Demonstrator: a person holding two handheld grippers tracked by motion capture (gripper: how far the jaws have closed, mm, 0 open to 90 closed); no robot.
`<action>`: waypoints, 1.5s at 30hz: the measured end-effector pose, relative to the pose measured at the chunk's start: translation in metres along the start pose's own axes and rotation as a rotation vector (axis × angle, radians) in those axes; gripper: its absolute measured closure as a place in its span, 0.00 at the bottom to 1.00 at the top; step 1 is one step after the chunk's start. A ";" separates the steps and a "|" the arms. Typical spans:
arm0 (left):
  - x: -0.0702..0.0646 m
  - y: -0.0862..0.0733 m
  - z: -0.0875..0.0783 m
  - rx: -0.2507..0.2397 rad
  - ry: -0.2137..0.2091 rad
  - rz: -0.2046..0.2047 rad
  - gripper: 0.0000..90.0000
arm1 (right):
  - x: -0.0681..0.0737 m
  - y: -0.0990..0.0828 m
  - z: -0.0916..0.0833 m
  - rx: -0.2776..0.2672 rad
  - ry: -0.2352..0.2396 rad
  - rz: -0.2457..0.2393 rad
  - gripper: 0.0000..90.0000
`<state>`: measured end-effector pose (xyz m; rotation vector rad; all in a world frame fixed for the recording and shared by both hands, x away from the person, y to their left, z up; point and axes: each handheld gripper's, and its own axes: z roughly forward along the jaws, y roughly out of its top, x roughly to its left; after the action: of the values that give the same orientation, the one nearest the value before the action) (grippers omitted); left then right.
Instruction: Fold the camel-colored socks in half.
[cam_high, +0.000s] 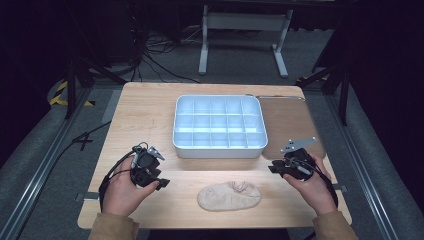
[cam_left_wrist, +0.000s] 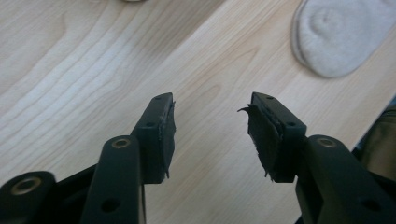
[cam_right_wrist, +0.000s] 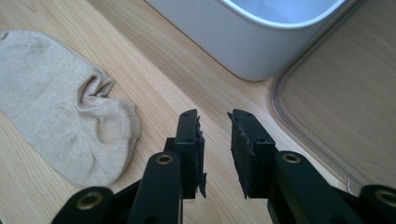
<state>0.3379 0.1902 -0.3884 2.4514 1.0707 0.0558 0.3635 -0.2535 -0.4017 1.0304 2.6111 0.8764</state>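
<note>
Beige low-cut fabric sock (cam_high: 229, 196) is seen in the high view lying flat on the pale wooden worktop (cam_high: 145, 110), near its front edge, between the two hands and in front of the white plastic compartment tray (cam_high: 219, 150). Its long axis runs left to right, cuff opening toward the right. The left tool (cam_high: 161, 183) and the right tool (cam_high: 272, 168) flank it, each apart from it, the left tool judged slightly nearer.

In the left gripper view, the left tool (cam_left_wrist: 211, 135) is released, its jaws apart with nothing between them; the sock's rounded end (cam_left_wrist: 343, 35) lies ahead toward the upper right.

In the right gripper view, the right tool (cam_right_wrist: 215, 147) is likewise released over bare wood, and the sock (cam_right_wrist: 60, 107) lies to its left, cuff end nearest. The tray's wall (cam_right_wrist: 224, 42) and a wood-patterned lid (cam_right_wrist: 345, 93) lie ahead.

No brand, label or writing can be read.
</note>
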 end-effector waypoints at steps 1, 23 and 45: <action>0.000 0.000 -0.003 -0.024 -0.002 -0.035 0.57 | -0.001 0.000 -0.001 -0.017 0.013 0.006 0.80; -0.047 0.031 0.012 0.061 -0.115 0.040 0.64 | 0.009 -0.004 -0.003 -0.017 0.050 0.001 0.77; -0.061 0.029 0.044 0.112 -0.166 0.011 0.67 | 0.023 0.002 0.006 0.040 0.090 -0.059 0.74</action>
<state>0.3250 0.1130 -0.4070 2.5095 1.0123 -0.2065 0.3496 -0.2338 -0.4049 0.9394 2.7285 0.8797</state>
